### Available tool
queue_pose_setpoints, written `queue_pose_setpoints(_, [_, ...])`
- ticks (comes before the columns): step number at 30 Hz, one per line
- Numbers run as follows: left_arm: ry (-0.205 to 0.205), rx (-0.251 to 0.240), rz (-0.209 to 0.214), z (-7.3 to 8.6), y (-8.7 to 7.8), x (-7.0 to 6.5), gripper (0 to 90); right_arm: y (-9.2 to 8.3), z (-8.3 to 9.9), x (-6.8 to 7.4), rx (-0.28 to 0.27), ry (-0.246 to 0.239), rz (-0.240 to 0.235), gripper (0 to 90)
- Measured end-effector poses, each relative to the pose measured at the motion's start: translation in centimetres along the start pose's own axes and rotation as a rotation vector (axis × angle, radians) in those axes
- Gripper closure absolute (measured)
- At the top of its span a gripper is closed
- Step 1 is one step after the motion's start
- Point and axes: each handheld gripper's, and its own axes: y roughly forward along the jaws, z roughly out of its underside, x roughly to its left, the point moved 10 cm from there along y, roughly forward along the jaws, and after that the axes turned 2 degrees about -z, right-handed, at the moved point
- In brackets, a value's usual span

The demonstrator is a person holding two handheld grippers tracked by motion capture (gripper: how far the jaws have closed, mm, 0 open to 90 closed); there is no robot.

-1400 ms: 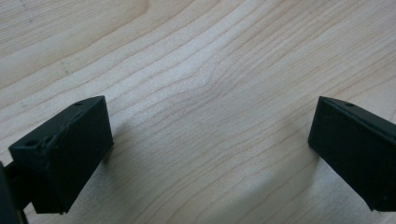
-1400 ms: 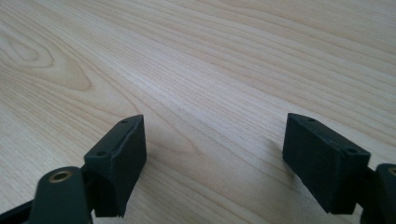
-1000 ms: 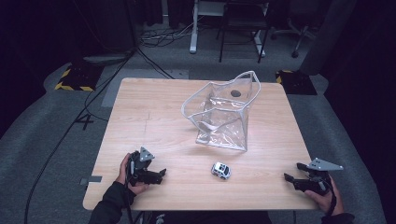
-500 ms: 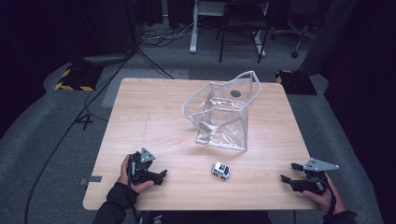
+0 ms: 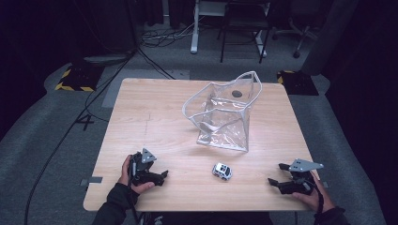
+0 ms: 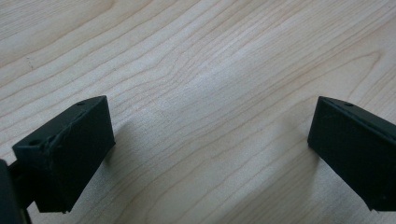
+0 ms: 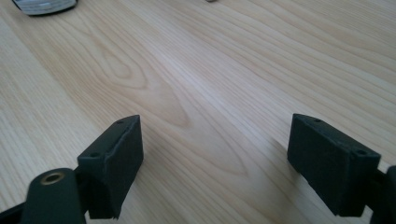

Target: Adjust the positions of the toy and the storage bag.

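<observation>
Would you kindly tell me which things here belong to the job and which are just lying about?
In the job:
- toy car
- clear plastic bag
- left gripper, open
- right gripper, open

Lying about:
- chair
- floor cables

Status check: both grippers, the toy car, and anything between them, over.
Left gripper open, empty. Right gripper open, empty, its jaws just opening wider. Toy car on table between them, untouched. Clear bag behind; path unobstructed.

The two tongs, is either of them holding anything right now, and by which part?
Nothing is held. The left tongs and right tongs both stand open over the bare wooden table, apart from the small white toy car.
</observation>
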Motion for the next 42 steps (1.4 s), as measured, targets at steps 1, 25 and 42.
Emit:
queue_pose_setpoints(1, [0.007,-0.002,-0.005,0.0,0.0,0.1,0.6,0.3,-0.2,0.3,-0.001,0.002,-0.004,18.6])
queue_pose_setpoints(25, [0.015,-0.001,-0.001,-0.1,0.0,0.1,0.6,5.4,-4.5,7.3,0.022,-0.176,-0.189,14.8])
queue_pose_setpoints(42, [0.016,-0.001,-0.001,-0.1,0.0,0.1,0.6,9.3,-7.9,12.1,0.023,-0.206,-0.242,15.2])
